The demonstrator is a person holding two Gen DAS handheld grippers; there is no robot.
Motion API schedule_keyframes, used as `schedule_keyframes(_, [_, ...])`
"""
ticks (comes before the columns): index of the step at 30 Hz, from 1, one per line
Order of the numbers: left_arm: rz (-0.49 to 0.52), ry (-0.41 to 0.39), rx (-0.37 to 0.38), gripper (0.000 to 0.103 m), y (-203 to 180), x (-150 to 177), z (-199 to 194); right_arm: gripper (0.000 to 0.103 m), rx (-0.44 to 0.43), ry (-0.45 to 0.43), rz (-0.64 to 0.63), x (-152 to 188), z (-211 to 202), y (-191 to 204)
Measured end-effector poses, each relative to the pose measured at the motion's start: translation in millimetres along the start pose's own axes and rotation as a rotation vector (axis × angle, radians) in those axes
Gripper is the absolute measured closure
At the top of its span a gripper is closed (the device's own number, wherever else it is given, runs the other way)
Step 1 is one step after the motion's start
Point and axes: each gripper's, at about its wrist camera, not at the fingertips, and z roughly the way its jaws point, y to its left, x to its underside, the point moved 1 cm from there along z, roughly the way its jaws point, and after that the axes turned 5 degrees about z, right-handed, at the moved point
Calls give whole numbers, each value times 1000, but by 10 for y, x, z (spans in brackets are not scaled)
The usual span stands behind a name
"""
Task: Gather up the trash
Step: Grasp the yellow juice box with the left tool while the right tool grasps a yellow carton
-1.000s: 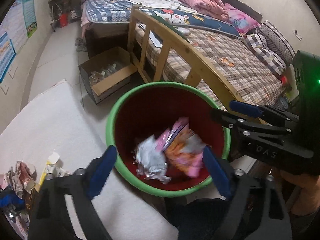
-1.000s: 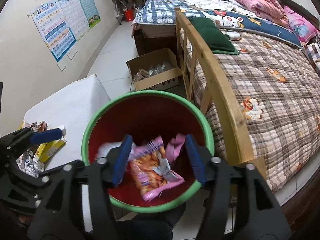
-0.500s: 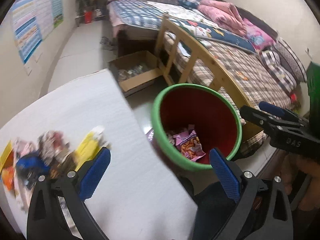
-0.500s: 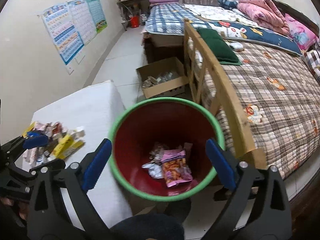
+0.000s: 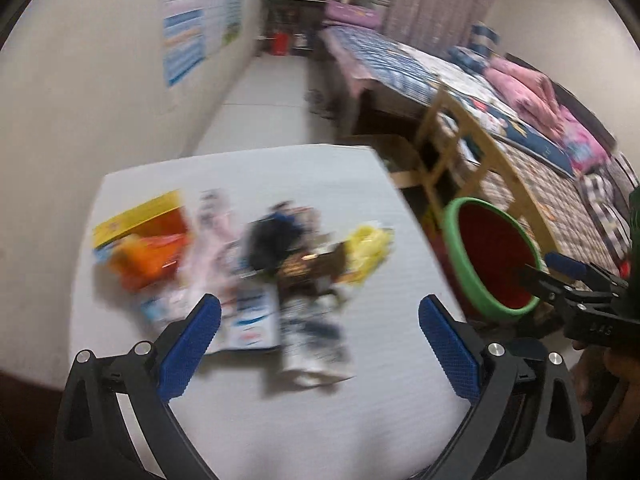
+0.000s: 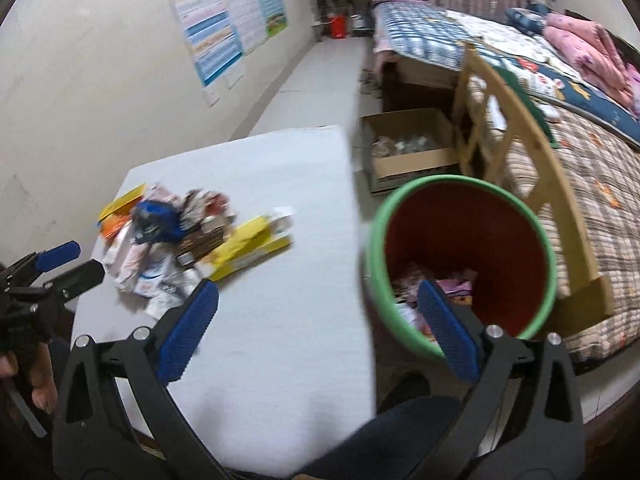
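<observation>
A pile of wrappers and flat boxes (image 5: 248,272) lies on the white table (image 5: 320,400); it also shows in the right wrist view (image 6: 180,248), blurred in both. A red bin with a green rim (image 6: 460,264) stands right of the table and holds several wrappers (image 6: 432,284); it also shows in the left wrist view (image 5: 492,260). My left gripper (image 5: 320,344) is open and empty, just short of the pile. My right gripper (image 6: 316,332) is open and empty over the table's right edge, beside the bin.
A wooden bed frame (image 6: 532,168) with a plaid cover stands close behind the bin. An open cardboard box (image 6: 408,148) sits on the floor past the table. The wall (image 6: 80,80) with posters runs along the left.
Both grippers have swung left from above the bin toward the table. The right gripper let its wrapper drop into the bin and opened. The pile now lies ahead of the left gripper.
</observation>
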Motion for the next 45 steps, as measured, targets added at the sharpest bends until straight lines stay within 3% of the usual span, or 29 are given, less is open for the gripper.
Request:
schedule_keyframes(8, [-135,5,-48,8,805,261,-190,5,-47,23,-35,40,143,494])
schedule_keyframes(20, [-186,5,-77,8,1386,233,-73,5,-41,81,11,1,501,676])
schedule_keyframes(26, [-127,36,-81,8,1611,8,151,11,-33,122,41,-81,768,682])
schedule_keyframes(39, [118,207,-34,10,1918,-592,1077,27,7,211,123,-280,1422,612])
schedule_keyframes(43, [223,279,-31,16,1922,-675,1349,31,-10,242,173,-311,1596,524])
schedule_keyframes(45, [264,300,-32,20,1922,-693,1445,40,-29,262,194,-312,1672,503])
